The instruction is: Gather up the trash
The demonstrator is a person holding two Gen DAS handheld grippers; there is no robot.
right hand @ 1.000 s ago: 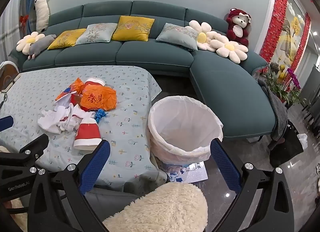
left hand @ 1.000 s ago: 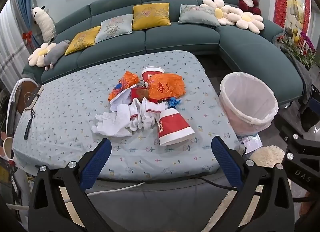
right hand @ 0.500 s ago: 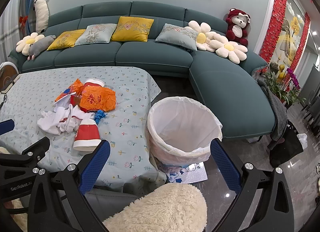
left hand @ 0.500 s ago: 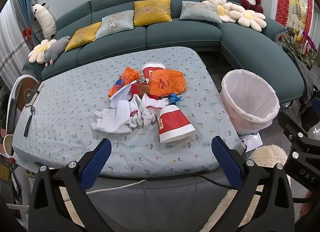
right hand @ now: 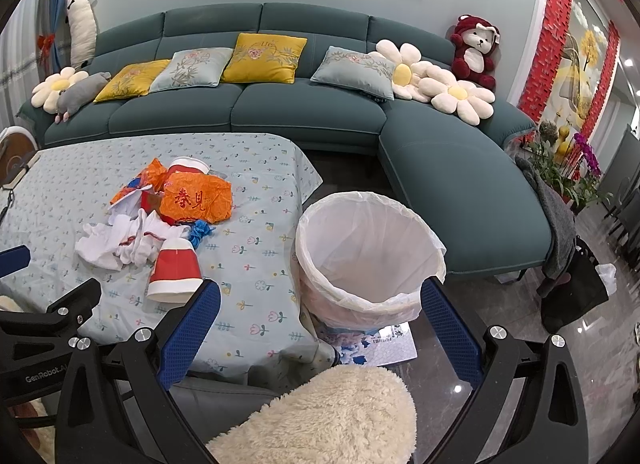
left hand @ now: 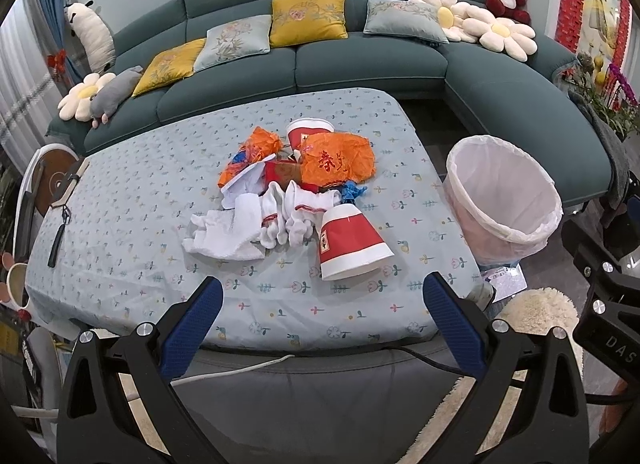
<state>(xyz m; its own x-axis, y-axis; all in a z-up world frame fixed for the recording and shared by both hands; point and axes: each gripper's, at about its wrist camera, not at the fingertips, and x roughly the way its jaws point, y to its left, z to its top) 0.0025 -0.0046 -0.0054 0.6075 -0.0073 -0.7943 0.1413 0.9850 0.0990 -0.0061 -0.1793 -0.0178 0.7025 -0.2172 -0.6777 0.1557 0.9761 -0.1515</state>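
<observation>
Both the left gripper and right gripper hang spread wide and empty near the table. Farther on, cup, socks and wrappers lie uncollected; the bin beside looks empty.

Two red paper cups, two orange wrappers, one lined bin, four sofa cushions.
</observation>
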